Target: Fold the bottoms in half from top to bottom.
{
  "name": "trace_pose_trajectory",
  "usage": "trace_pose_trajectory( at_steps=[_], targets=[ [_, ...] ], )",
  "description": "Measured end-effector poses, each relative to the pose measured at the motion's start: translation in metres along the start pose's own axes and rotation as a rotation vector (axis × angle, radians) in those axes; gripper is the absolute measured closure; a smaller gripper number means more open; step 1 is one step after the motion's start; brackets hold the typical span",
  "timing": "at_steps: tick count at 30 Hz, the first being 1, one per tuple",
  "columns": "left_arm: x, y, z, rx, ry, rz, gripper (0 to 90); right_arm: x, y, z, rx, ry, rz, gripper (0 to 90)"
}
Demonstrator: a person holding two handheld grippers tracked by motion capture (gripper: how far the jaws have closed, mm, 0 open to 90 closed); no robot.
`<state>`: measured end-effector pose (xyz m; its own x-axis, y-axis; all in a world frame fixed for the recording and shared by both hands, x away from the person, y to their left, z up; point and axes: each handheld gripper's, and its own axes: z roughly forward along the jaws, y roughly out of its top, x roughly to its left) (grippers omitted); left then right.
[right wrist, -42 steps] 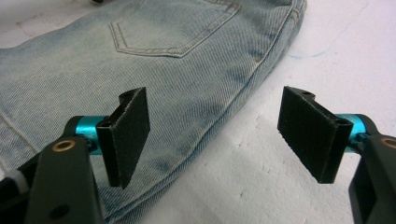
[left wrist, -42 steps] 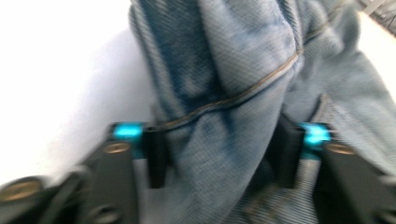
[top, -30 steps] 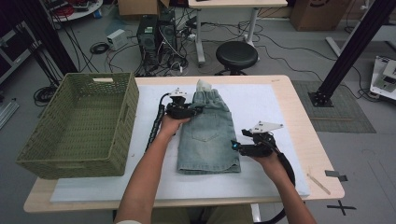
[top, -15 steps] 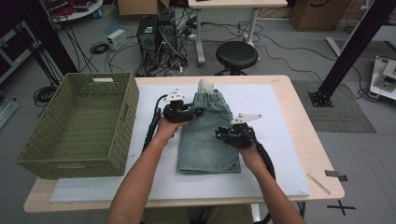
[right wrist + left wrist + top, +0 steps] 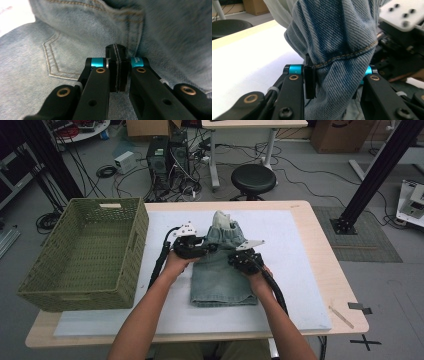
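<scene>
Since the earlier frames, your right tongs [image 5: 239, 258] have travelled inward from the right edge of the denim shorts [image 5: 220, 280] to a spot near the waistband, close to your left tongs [image 5: 204, 249], and the upper part of the garment is now bunching up between them.

The left tongs are gripping a thick fold of denim; in the left gripper view the cloth [image 5: 337, 50] is filling the gap and the jaws are standing fairly wide around it. The right tongs [image 5: 119, 72] are closing nearly flat on a thin seam edge beside the back pocket [image 5: 62, 57].

The shorts are lying mid-bench on the white mat [image 5: 300, 270], legs toward you, waistband raised at the far end.

Risks, as judged: the right grip is holding only a narrow edge, so it is likely to be slipping under any sideways pull. The two tools are working very close together, so plates and cables could be catching. Uneven lifting would be undoing the fold.

Clearance: the green basket [image 5: 85, 255] is standing just left of the mat, well apart from the shorts. You are keeping open mat to the right and toward the far edge of the bench [image 5: 330, 270].
</scene>
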<state>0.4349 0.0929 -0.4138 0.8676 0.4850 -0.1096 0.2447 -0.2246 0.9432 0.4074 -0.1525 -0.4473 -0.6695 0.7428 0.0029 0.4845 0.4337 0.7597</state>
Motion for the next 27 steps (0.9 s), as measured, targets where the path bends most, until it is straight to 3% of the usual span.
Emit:
trace_pose_trajectory(
  at_steps=[6, 14, 21, 27],
  targets=[
    [-0.003, -0.006, -0.010, -0.006, 0.006, 0.009, 68.8, 0.000, 0.000, -0.010, 0.008, -0.004, -0.006, 88.6],
    [-0.012, -0.012, -0.020, 0.004, 0.006, 0.052, 69.3, -0.022, -0.016, -0.045, -0.056, 0.073, 0.046, 82.3],
    [-0.022, -0.019, -0.025, 0.007, 0.004, 0.080, 69.9, -0.037, -0.026, -0.072, -0.116, 0.092, 0.065, 76.4],
    [-0.028, -0.024, -0.029, 0.021, 0.007, 0.106, 70.4, -0.049, -0.018, -0.078, -0.161, 0.043, 0.119, 57.3]
  ],
)
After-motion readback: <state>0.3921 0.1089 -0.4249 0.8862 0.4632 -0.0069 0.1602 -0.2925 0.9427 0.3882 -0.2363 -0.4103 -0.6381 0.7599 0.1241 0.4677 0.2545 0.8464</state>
